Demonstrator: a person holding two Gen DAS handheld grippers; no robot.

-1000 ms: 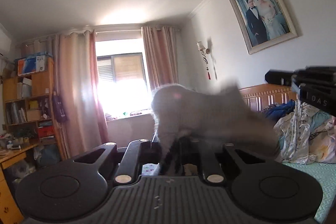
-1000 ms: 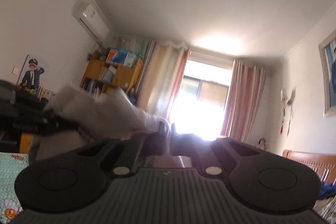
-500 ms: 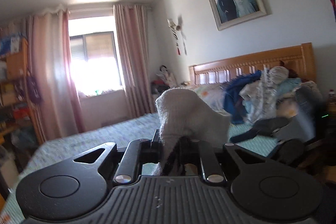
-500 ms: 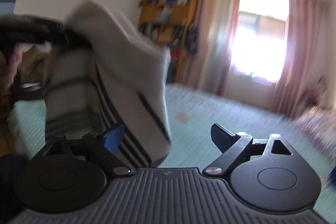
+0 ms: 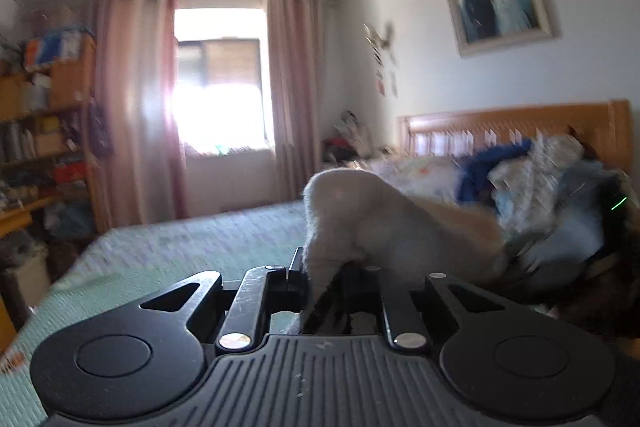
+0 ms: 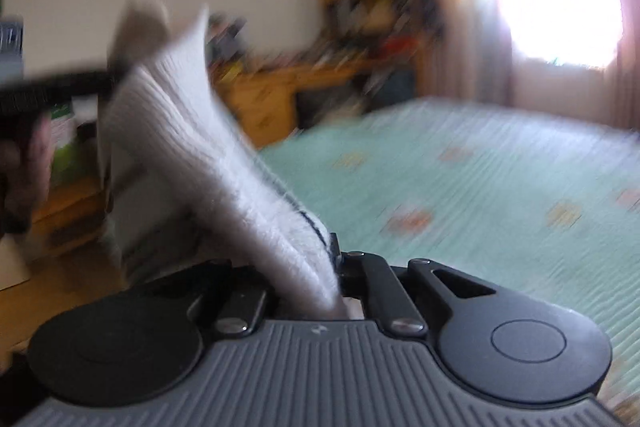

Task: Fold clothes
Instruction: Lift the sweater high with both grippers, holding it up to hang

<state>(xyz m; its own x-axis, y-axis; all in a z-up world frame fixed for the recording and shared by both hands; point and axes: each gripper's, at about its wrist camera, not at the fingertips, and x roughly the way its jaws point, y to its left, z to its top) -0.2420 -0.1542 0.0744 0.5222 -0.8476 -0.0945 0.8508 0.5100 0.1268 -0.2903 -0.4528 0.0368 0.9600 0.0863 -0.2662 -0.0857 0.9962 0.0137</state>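
We see a white sock (image 6: pixel 188 131) stretched between the two grippers, above the near edge of the bed (image 6: pixel 460 179). In the right wrist view the right gripper (image 6: pixel 336 267) is clenched on one end of the sock: its jaws have just closed, and the ribbed white fabric with a dark stripe is pinched between them. From there the sock rises up and to the left, away from the bed's green quilt, to where the left gripper (image 6: pixel 96 83) reaches in from the left edge and holds the other end. A hand (image 6: pixel 20 171) shows, blurred, below that gripper.

In the left wrist view the left gripper (image 5: pixel 324 279) is also clenched on the sock (image 5: pixel 360 219). The fabric bunches up in a rounded hump just ahead of its jaws and trails off to the right, toward the pile of clothes (image 5: pixel 536 179) heaped at the head of the bed. A dark striped part of the sock hangs down between the fingers (image 5: pixel 296 267).

The pile of clothes lies against the wooden headboard (image 5: pixel 500 123), well beyond the sock. The rest of the quilt on the bed, out toward the window (image 5: pixel 220 99) and the pink curtains (image 5: pixel 288 95), lies flat. Both views are smeared by motion, so we cannot tell whether the sock touches the bed anywhere.
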